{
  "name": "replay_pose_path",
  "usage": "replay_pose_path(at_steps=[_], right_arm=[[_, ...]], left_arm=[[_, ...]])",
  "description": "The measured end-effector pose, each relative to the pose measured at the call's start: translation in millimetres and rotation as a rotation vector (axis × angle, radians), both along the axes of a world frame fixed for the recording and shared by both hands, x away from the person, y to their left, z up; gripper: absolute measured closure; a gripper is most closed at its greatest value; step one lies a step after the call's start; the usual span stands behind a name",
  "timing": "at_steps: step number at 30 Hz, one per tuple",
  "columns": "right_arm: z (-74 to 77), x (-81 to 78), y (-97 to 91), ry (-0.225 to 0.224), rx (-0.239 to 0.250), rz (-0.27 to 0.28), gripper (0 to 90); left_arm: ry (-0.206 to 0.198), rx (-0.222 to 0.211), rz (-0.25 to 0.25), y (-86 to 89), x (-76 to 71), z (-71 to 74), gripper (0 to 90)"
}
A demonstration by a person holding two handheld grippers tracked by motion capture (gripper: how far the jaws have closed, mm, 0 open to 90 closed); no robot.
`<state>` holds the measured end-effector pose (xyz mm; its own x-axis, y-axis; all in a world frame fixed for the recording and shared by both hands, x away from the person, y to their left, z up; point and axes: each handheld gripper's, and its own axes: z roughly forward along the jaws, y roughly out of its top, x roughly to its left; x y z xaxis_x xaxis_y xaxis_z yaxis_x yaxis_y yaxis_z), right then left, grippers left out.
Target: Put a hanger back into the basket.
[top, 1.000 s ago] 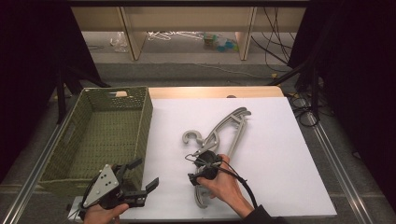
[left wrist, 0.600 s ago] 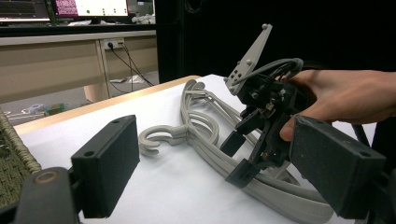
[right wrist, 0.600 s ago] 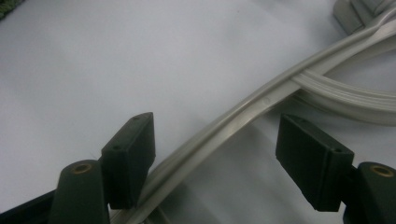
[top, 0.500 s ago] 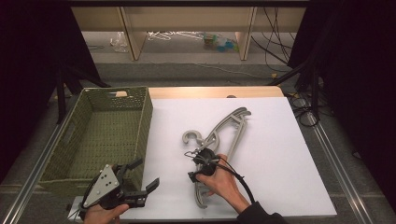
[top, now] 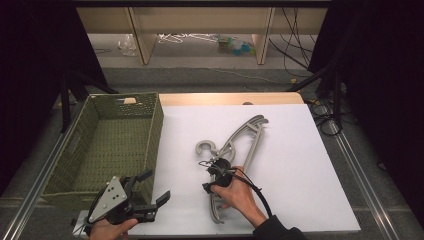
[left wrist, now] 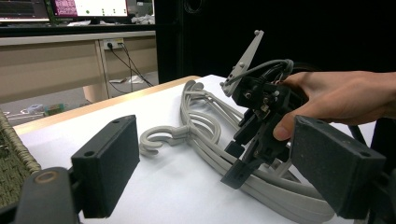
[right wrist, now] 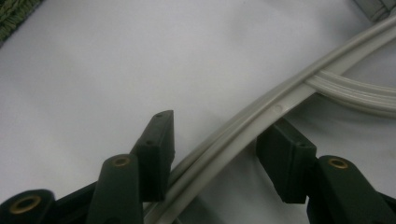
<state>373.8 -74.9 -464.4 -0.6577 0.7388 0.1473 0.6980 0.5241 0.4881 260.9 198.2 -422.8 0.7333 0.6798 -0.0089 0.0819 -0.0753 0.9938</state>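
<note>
Now narrower jaws (right gripper (right wrist: 215, 154)) astride hanger (right wrist: 261, 116)

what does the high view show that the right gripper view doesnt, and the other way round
High view: the whole green woven basket left of the white sheet, the open left gripper by its near corner, the hangers' hook, and the person's right hand.
Right gripper view: the right gripper close up, its black jaws straddling one grey hanger arm; they have just been closing and are not visibly clamped yet.
Both: the stacked grey hangers, the white sheet, some basket weave.
</note>
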Motion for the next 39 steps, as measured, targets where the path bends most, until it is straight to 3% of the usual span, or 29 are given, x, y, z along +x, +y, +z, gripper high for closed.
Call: replay_pose_path(at_steps=[14,32,39], right_arm=[[3.0,-1.2,-5.8,0.02,0.013,0.004,50.6],[5.0,2.1,-17.6,0.088,0.123,-0.024,55.8],[4.2,1.6,-16.9,0.093,0.115,-0.013,55.5]], left_arm=[[-0.002,-0.005,-0.011,-0.8,-0.7,0.2,15.8],[-0.012,-0.005,-0.019,-2.0,-1.8,0.7,15.8],[0.002,-0.015,-0.012,-2.6,-2.5,0.3,15.8]])
